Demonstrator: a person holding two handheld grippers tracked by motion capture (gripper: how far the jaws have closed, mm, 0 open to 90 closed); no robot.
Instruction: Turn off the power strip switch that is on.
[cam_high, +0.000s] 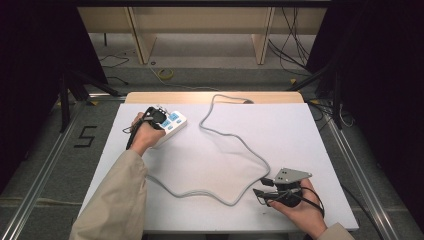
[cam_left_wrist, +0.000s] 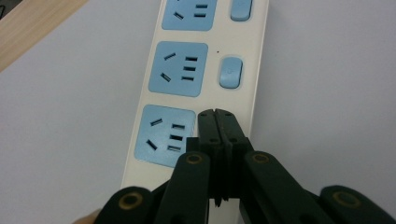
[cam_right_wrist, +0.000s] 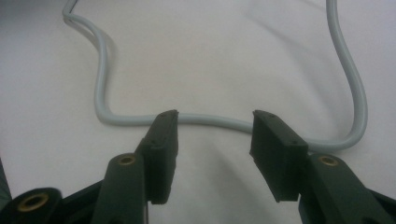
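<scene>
The high view looks forward and down over the whole tabletop (cam_high: 220, 150). Each gripper view sits close above it: left over the power strip (cam_left_wrist: 201, 70), right facing the grey cable (cam_right_wrist: 205, 120); the high view shares both.

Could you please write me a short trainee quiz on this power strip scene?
1. True or false: the left gripper is shut over the power strip.
2. What lies beyond the right gripper: A) cable, B) plug, C) tape?
3. What colour are the strip's sockets?
Key: 1 true; 2 A; 3 blue.
</scene>
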